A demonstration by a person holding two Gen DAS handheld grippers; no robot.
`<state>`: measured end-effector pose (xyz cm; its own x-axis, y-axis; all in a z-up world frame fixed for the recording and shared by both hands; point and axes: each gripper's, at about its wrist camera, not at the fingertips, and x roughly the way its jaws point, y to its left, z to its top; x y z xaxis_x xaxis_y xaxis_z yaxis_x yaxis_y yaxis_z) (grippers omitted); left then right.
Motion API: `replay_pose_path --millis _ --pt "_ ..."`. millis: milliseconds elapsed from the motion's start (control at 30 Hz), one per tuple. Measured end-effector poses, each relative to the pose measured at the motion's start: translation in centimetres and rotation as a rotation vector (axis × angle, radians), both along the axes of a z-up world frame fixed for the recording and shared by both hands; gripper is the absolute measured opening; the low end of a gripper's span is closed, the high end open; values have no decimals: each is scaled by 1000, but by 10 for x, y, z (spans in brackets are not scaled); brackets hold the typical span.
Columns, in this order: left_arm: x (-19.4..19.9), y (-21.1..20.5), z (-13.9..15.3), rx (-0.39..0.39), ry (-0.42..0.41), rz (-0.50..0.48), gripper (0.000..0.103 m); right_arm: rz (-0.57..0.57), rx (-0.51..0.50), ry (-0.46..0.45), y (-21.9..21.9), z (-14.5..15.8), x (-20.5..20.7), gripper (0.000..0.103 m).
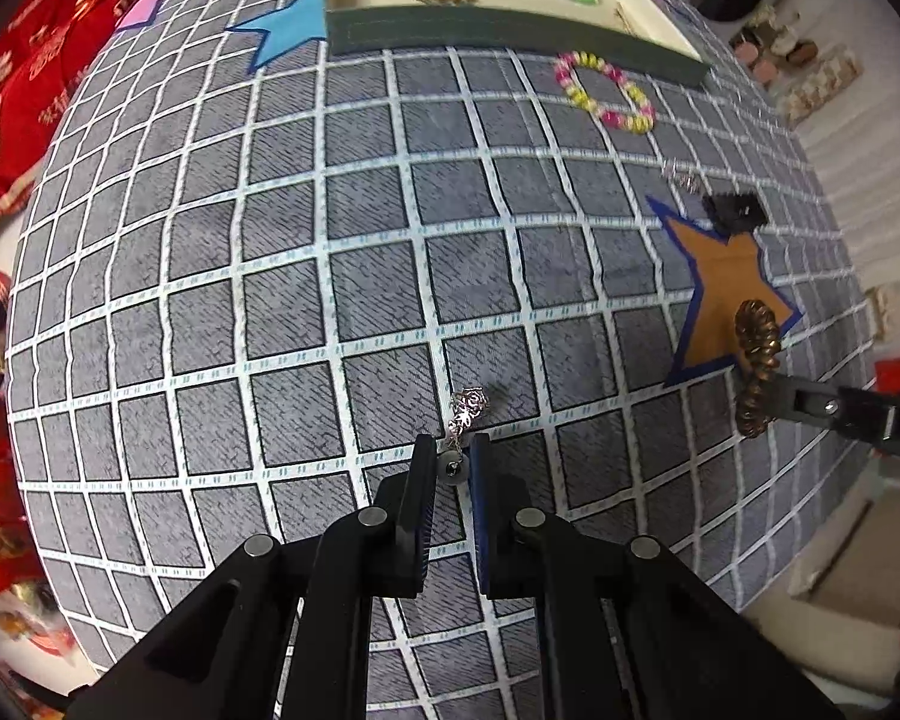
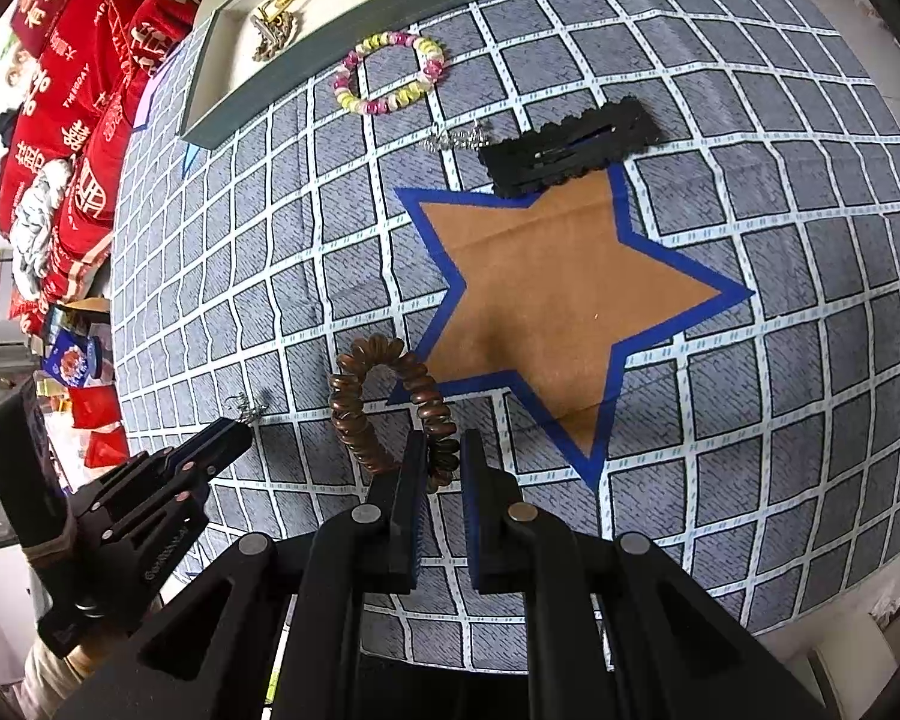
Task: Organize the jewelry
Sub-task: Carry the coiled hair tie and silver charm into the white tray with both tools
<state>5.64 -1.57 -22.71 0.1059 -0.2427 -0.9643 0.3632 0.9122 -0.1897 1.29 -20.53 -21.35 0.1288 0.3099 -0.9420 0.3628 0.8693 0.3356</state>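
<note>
Both grippers loaded: left gripper (image 1: 453, 450) fingers pinched on a small silver earring (image 1: 467, 411), right gripper (image 2: 438, 456) fingers clamped on a brown coil hair tie (image 2: 384, 402), both just over the counter (image 1: 270, 240). Likely bound for the tray (image 1: 510, 30) at the far edge; beaded bracelet (image 1: 606, 90) and black hair clip (image 2: 570, 147) not yet sorted.
</note>
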Motion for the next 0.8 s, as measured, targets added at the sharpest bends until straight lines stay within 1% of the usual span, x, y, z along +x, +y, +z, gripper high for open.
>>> replay_pose_path --millis 233,367,600,800 --pt "17 6 34 -32 -49 15 19 3 -1 -35 -7 16 11 12" --pt "33 8 56 -64 -87 27 19 4 -13 -74 -18 33 26 12" --pt "82 1 93 -114 -162 54 19 12 -48 -154 -45 67 64 12" --pt "121 -15 103 -114 -218 75 19 46 -88 -200 -64 87 104 12"
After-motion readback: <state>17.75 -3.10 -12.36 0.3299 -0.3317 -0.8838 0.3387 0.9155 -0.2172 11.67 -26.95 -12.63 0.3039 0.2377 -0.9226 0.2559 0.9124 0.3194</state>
